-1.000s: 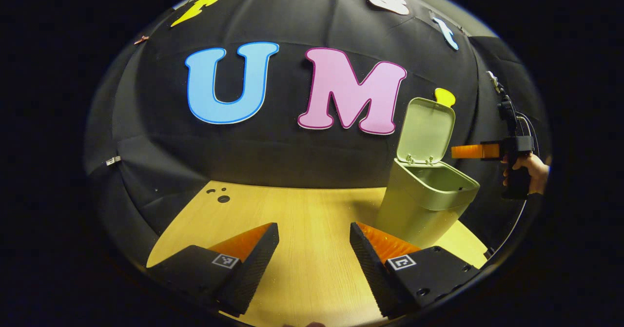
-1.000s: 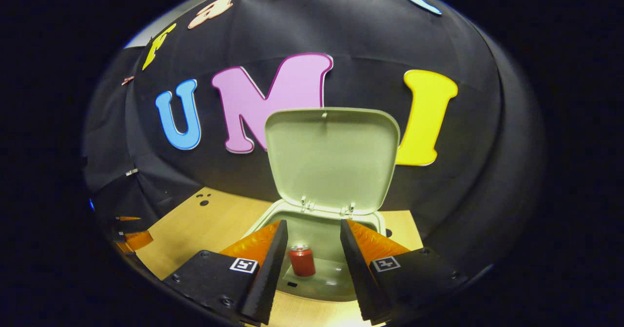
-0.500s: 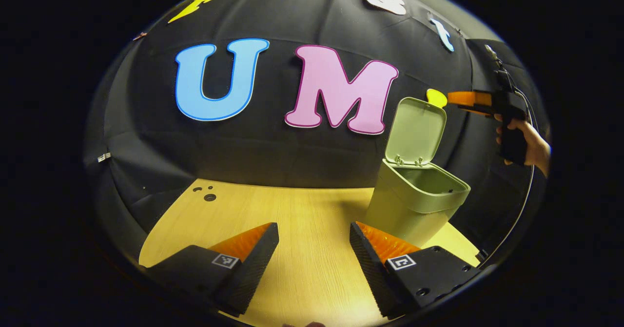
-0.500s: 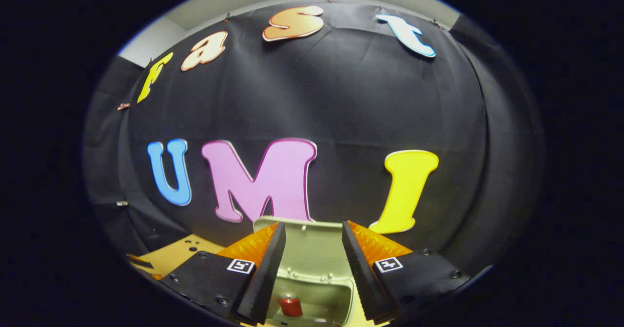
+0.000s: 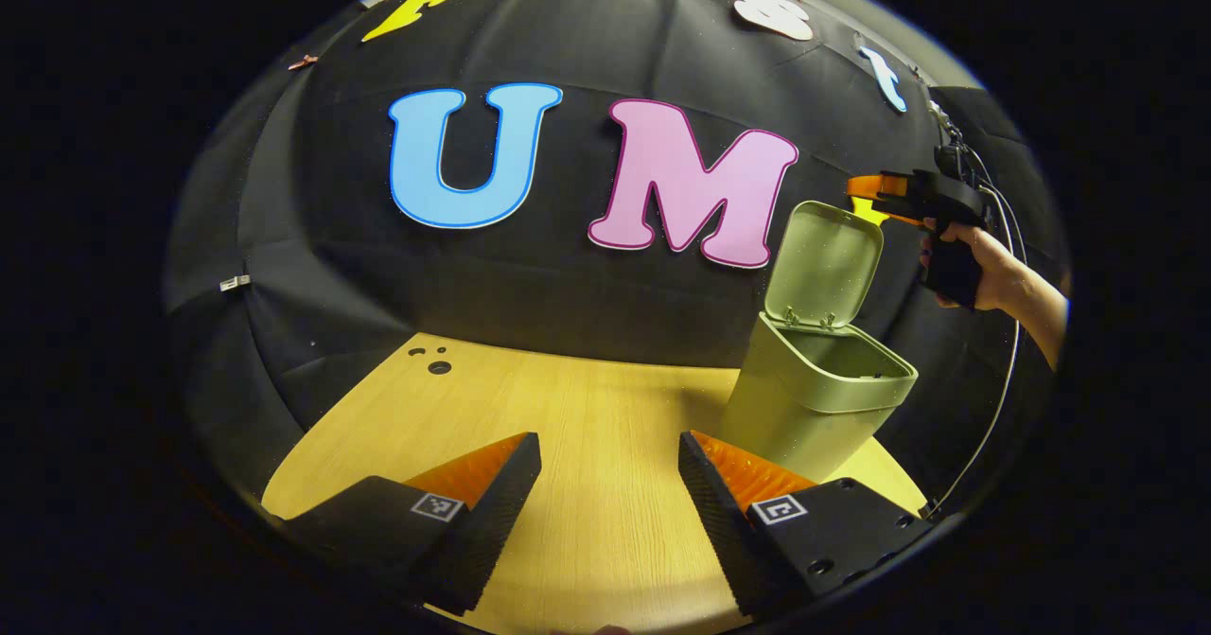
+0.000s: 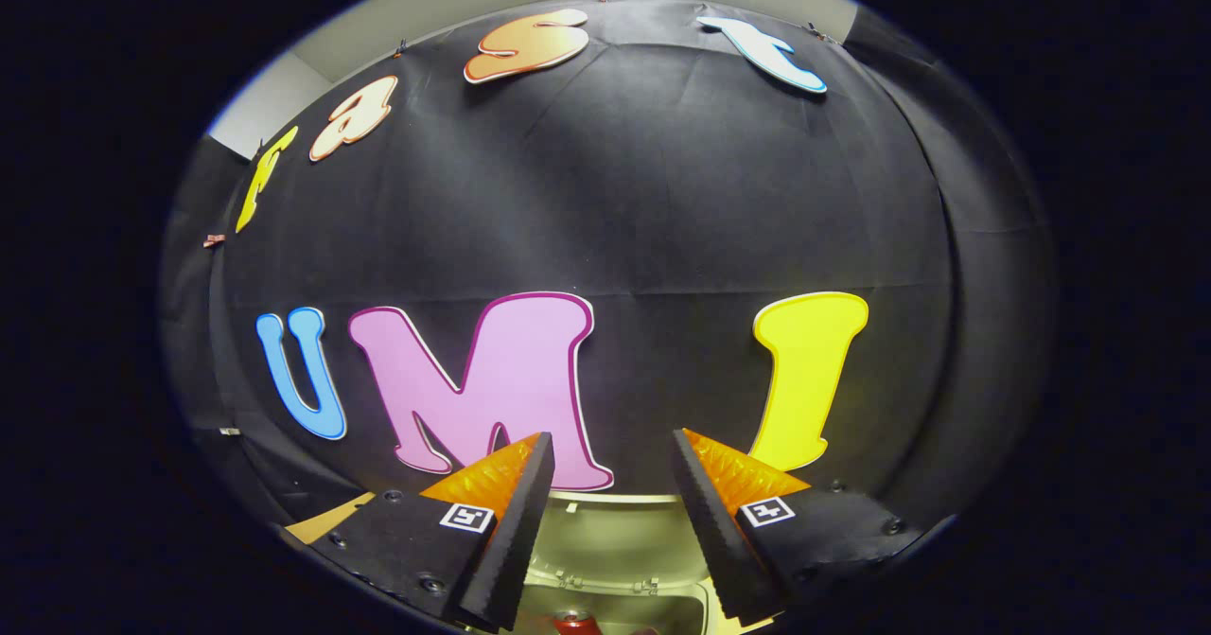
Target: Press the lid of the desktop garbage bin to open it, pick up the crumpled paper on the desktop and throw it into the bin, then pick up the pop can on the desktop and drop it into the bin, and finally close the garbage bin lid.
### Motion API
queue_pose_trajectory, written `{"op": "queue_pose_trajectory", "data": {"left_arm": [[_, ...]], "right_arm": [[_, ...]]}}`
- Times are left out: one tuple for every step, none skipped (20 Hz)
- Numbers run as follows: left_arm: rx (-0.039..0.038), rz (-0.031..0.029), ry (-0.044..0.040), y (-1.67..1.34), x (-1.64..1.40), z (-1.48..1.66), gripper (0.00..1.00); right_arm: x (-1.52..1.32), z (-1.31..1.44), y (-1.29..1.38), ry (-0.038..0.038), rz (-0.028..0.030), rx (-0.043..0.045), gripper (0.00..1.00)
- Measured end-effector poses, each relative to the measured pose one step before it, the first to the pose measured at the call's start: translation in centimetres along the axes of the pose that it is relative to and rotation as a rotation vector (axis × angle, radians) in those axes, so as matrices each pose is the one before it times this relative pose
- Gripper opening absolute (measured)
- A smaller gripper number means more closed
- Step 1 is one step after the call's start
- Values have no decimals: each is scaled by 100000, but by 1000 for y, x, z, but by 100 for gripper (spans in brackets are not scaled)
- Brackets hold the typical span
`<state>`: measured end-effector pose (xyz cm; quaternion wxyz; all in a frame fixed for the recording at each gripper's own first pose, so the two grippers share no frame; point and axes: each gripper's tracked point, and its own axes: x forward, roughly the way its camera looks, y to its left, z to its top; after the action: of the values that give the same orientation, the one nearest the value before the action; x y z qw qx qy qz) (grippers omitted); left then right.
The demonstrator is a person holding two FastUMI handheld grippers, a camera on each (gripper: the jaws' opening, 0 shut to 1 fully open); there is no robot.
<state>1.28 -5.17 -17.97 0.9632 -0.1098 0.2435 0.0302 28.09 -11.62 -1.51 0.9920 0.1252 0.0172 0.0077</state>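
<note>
The pale green bin (image 5: pixel 814 408) stands on the wooden table at the right, its lid (image 5: pixel 825 261) raised upright. In the left gripper view my left gripper (image 5: pixel 610 441) hovers open over the bare tabletop, left of the bin. A hand holds my right gripper (image 5: pixel 866 185) just above the lid's top edge. In the right gripper view my right gripper (image 6: pixel 605 441) is open with nothing between its fingers; below it lie the lid's inner face (image 6: pixel 615 545) and a sliver of the red pop can (image 6: pixel 572 624) inside the bin.
The wooden table (image 5: pixel 530 417) reaches back to the black cloth wall. Small dark holes (image 5: pixel 433 362) mark its far left corner. A cable (image 5: pixel 998 398) hangs down from the right gripper, right of the bin.
My right gripper has risen from over the bin's mouth to above the lid's top edge, still open. The can has slid to the bottom edge of its view. My left gripper barely moved.
</note>
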Motion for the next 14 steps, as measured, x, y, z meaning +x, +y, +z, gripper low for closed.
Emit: {"op": "queue_pose_trajectory", "data": {"left_arm": [[-122, 865, -32, 20, -336, -168, 95], [-110, 852, -47, 210, -214, -18, 94], [-146, 758, -69, 150, -61, -143, 95], [-180, 669, -112, 149, -64, 31, 94], [-240, 476, -260, 154, 20, 111, 94], [-304, 478, -122, 131, -43, 25, 95], [-360, 307, -38, -30, -33, -70, 95], [-389, 44, 29, -20, 11, -98, 95], [-225, -175, -54, -68, 28, 76, 95], [-22, -328, 109, -123, -10, -37, 95], [266, -586, 154, -171, 10, -8, 95], [547, -714, 180, -158, -89, -46, 95], [706, -732, 170, -206, -38, -153, 94], [673, -687, 83, -282, -23, 5, 94]], "right_arm": [[488, -240, -129, 224, -571, 754, 79], [357, -471, -244, 919, -617, 1214, 79], [316, -430, -89, 1324, -221, 919, 79], [172, -655, -49, 2052, 29, 667, 80], [-35, -435, 4, 994, 168, -538, 80], [14, 183, -24, -1044, 240, -1402, 80], [-293, -268, 99, 1083, 481, -1229, 80], [-568, -50, 89, 81, 123, -2379, 80], [-424, -152, 201, 481, 869, -1935, 80], [-806, -119, 150, 285, 905, -881, 80], [-750, -205, 181, 402, 894, -383, 81], [-886, -266, 118, 754, 1101, 186, 81], [-912, -265, 91, 809, 922, 455, 81], [-788, -354, 175, 1075, 771, 426, 81]]}}
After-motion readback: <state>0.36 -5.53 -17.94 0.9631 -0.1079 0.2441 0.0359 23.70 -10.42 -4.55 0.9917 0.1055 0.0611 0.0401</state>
